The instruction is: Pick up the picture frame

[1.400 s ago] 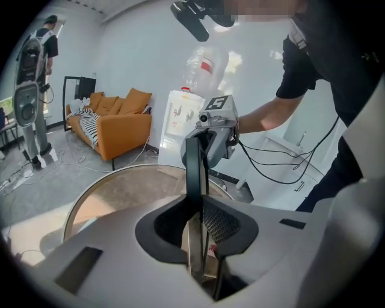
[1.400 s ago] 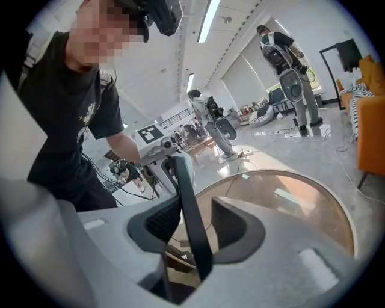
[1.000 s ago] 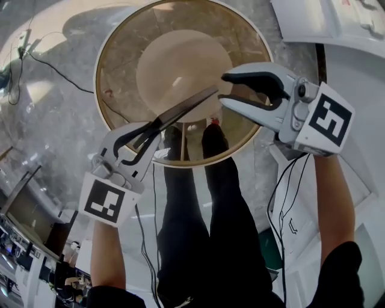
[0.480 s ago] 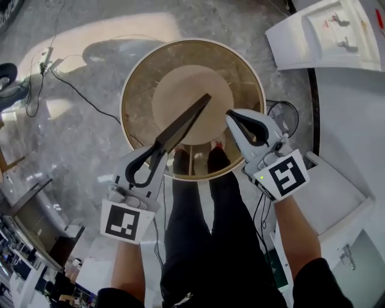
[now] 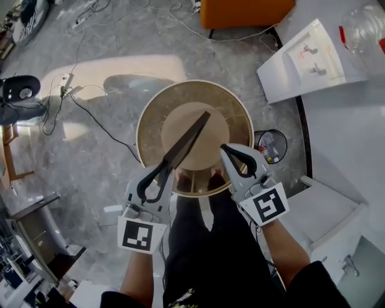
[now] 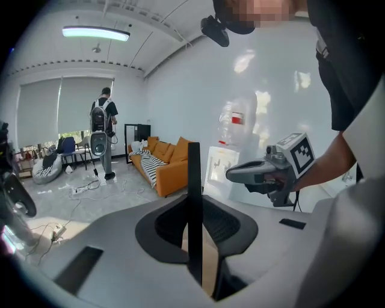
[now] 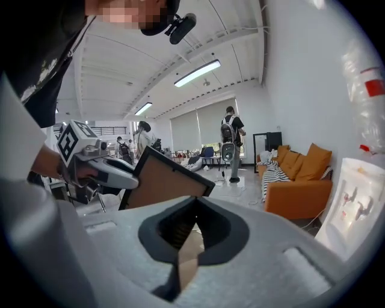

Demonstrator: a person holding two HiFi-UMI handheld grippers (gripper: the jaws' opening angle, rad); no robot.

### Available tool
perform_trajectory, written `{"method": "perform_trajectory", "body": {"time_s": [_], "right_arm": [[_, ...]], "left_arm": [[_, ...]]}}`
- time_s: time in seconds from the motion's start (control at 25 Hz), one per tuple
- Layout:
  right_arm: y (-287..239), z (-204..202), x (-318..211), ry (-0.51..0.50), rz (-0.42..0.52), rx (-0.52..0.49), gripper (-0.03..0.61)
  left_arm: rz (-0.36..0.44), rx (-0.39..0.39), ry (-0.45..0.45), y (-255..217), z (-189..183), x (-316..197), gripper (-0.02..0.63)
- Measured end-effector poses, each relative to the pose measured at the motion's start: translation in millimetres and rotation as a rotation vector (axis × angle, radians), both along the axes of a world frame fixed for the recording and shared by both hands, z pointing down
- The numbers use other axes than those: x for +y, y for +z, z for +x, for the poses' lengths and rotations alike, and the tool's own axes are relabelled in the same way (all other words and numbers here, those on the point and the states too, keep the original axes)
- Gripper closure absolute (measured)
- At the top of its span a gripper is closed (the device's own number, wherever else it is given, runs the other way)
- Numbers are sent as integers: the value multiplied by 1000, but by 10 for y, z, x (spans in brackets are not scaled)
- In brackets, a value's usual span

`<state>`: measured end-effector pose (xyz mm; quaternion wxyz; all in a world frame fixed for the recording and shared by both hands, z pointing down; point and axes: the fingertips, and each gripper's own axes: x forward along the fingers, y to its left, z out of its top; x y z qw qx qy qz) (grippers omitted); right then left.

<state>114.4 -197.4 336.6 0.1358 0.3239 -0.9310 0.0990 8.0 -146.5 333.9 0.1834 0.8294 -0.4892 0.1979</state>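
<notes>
The picture frame point(image 5: 187, 143) is a thin black frame, seen edge-on in the head view, held in the air above the round table point(image 5: 151, 124). My left gripper point(image 5: 166, 168) is shut on its lower end. In the left gripper view the frame point(image 6: 194, 180) stands as a black vertical bar clamped between the jaws. My right gripper point(image 5: 224, 148) hangs to the right of the frame, apart from it, shut with nothing in it. The right gripper view shows the frame's brown back point(image 7: 163, 181) with the left gripper point(image 7: 102, 170) on it.
The round table has a gold rim and a pale wooden centre. A white water dispenser point(image 5: 308, 55) and a small bin point(image 5: 271, 146) stand at the right. An orange sofa point(image 5: 245, 11) is at the top. Cables point(image 5: 90, 103) trail across the floor. A person point(image 6: 101, 131) stands far off.
Both grippers have risen well above the table, the left one carrying the frame up with it. The right gripper's jaws, open a second ago, have shut on nothing.
</notes>
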Motion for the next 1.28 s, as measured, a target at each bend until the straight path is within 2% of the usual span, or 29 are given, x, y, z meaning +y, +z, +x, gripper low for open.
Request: {"method": "perform_trajectory", "body": {"time_s": [0.32,0.52,0.68,0.8,0.96,1.28], "right_arm": [[-1077,206,217,53,100,-102,584],[-1571,123,261,66,167,-143,583],[-1935,109,300,76,203,-195,583],[-2143,92,318,68,236,-204,584],[-2419,158,313,95,261,-221,584],[-2895,116,298,85,360,-236,584]], "left_arm": [[120,24,-58,-1045,130,142,531],[203,43,-118,-1597,34,241,531],[271,48,-101,-1884,-65,253,531],[337,50,-98,-2125,-122,234,531],[388,43,-88,-2397,-104,228,531],[525,73,-67,-2914,-91,227,532]]}}
